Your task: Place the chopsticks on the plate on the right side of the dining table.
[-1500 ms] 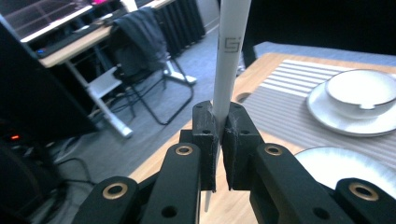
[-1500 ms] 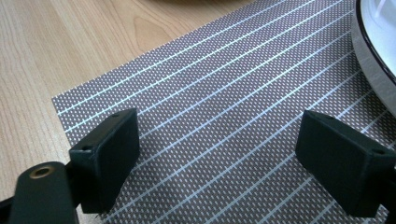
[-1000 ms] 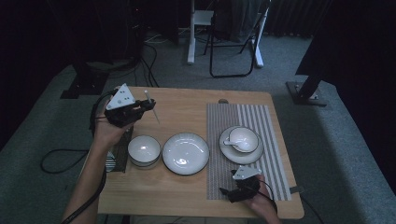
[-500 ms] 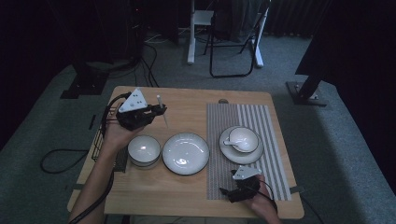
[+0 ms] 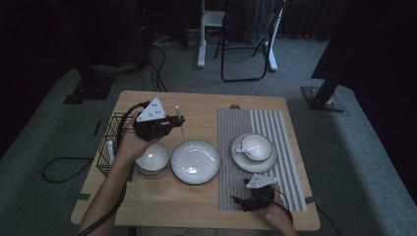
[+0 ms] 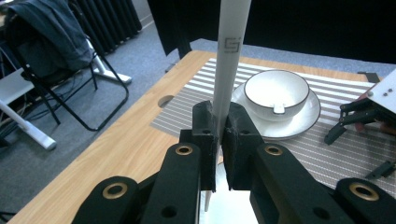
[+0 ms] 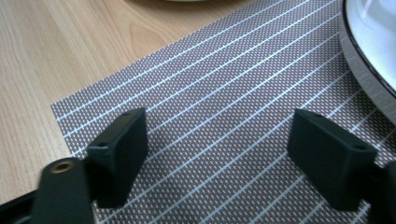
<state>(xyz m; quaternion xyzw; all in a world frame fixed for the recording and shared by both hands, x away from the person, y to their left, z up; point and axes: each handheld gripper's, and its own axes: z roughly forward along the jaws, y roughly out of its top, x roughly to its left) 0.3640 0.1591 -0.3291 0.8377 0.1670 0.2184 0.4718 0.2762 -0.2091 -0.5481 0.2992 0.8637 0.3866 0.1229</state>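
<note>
The white chopstick (image 6: 227, 70) stands nearly upright between the black jaws of the left gripper (image 6: 218, 122), which are clamped tight on it low on the shaft, so most of its length rises above the pads and a short tip pokes out beneath them; in the high view it is a thin pale stick (image 5: 180, 122) leaning up from the gripper (image 5: 173, 122). It looks light, stiff and smooth, probably glazed or plastic, so it is likely to pivot or slide in the pads if knocked; a hold nearer mid-length would steady it better. Directly below this gripper sit the small white bowl (image 5: 152, 158) and, just beside that, the empty white plate (image 5: 195, 161), both breakable and close under the dangling tip. Behind the gripper, toward the person's left, a black wire basket (image 5: 109, 143) hangs at the table (image 5: 206, 105) edge. Ahead of the jaws lies the striped placemat (image 6: 327, 154) carrying a cup with a spoon on its saucer (image 6: 278, 100); bare wood between it and the far edge offers free room. The right gripper (image 7: 217, 158) rests low over the placemat's near corner (image 7: 196, 93), its jaws spread wide with nothing between them though they have just been closing slightly, the saucer rim (image 7: 369, 60) just beyond its outer jaw
</note>
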